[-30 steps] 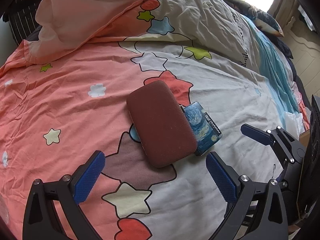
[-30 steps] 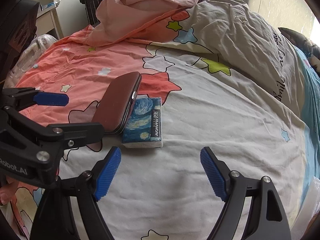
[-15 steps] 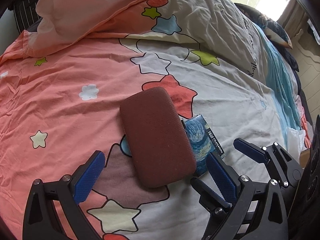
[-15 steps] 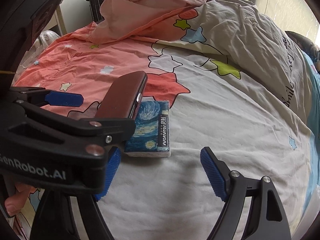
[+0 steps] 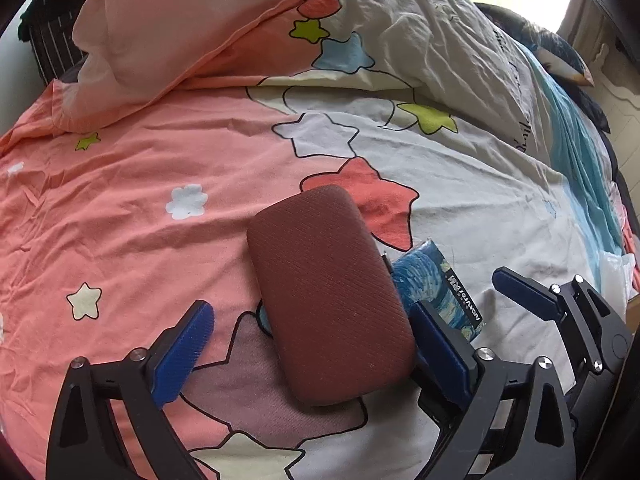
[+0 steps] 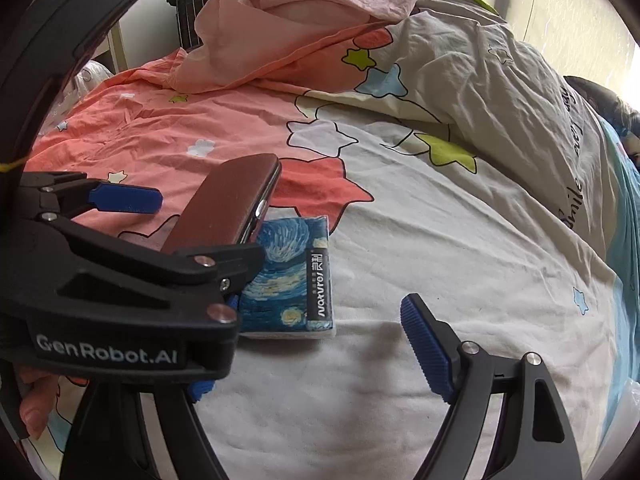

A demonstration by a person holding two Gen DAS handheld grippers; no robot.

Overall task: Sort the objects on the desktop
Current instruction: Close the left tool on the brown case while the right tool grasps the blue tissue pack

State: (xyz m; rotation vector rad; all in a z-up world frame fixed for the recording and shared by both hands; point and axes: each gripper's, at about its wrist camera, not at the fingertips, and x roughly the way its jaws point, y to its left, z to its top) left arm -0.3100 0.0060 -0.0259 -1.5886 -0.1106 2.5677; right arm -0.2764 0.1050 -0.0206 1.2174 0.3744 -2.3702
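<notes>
A dark red glasses case lies on the bedspread, its right edge propped on a blue starry-night tissue pack. My left gripper is open, its blue fingers on either side of the case's near end, apart from it. In the right wrist view the case leans on the tissue pack. My right gripper is open just in front of the pack, its left finger hidden behind the left gripper.
A star-patterned pink and white duvet covers the bed. A crumpled pink sheet is heaped at the far left. A dark striped chair stands behind it. The bed's right edge drops off by a white bag.
Both grippers have moved forward. The left gripper's fingers now straddle the case's near end; the right gripper has come closer to the tissue pack. The objects have not moved.
</notes>
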